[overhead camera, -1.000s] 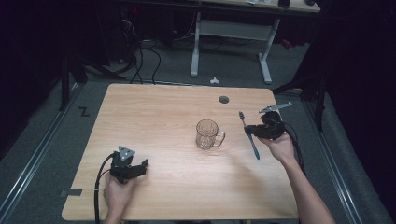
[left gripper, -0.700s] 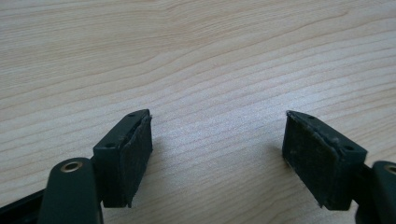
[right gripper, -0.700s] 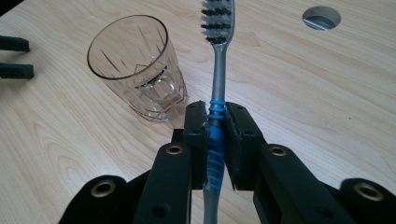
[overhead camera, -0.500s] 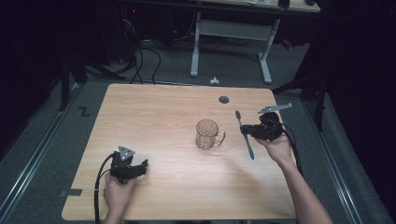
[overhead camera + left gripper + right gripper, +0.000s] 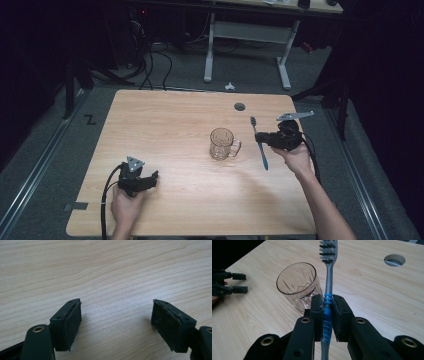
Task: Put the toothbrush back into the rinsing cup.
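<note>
My right gripper (image 5: 263, 141) (image 5: 327, 312) is shut on a grey and blue toothbrush (image 5: 259, 143) (image 5: 328, 285), gripping its blue ribbed handle, with the bristle head pointing toward the table's far edge. It hangs above the wood just right of a clear glass mug (image 5: 222, 143) (image 5: 298, 285), which stands upright near the table's middle. At the front left my left gripper (image 5: 154, 176) (image 5: 116, 322) rests low over the bare wooden table (image 5: 165, 125), its jaws wide apart with nothing between them.
A round cable hole (image 5: 239, 106) (image 5: 394, 260) lies in the table near the far edge, beyond the toothbrush. Black cables trail from both grippers toward the front edge. A desk frame and wires stand on the dark floor behind the table.
The right hand has carried the toothbrush slightly left, closer to the mug. The left hand and the mug have stayed put.
</note>
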Action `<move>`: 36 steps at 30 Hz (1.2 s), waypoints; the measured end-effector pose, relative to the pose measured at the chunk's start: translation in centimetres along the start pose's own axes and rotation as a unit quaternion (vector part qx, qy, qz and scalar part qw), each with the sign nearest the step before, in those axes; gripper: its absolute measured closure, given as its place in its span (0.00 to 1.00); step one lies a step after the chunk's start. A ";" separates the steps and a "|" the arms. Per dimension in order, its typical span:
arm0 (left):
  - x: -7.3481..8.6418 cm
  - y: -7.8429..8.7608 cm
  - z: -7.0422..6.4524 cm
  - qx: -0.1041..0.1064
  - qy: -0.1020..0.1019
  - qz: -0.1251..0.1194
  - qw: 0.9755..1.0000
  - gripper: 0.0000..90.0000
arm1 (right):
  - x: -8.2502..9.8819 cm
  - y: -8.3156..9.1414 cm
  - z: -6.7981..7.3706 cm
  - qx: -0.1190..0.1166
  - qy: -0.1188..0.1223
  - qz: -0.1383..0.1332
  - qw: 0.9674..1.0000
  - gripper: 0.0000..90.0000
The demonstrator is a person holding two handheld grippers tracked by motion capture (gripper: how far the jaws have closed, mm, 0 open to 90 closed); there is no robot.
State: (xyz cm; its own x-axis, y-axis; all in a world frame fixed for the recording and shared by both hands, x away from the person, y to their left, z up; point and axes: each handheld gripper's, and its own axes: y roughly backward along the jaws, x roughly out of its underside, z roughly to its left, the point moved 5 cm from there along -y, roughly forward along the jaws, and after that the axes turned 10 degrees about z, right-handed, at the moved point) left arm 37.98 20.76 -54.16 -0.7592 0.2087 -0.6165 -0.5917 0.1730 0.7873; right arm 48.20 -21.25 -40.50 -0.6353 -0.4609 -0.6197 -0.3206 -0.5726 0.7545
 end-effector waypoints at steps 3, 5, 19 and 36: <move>0.0 0.0 0.0 0.000 0.000 0.000 1.000 0.28 | -0.2 0.0 0.2 -0.003 0.005 -0.010 1.000 0.89; 0.0 0.0 0.0 0.000 0.000 0.000 1.000 0.27 | -0.4 0.0 0.5 -0.003 0.010 -0.024 1.000 0.89; 0.0 0.0 0.0 0.000 0.000 0.000 1.000 0.28 | -1.4 0.6 1.0 -0.006 0.010 -0.057 0.998 0.89; 0.0 0.0 0.0 0.000 0.000 0.000 1.000 0.28 | -3.9 0.3 2.6 -0.013 0.034 -0.090 0.995 0.89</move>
State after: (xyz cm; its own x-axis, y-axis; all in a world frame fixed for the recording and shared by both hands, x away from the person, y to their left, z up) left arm 37.98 20.75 -54.16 -0.7591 0.2090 -0.6165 -0.5916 0.1736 0.7873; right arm 48.71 -17.83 -37.34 -0.5209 -0.3934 -0.7575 -0.4050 -0.6673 0.6250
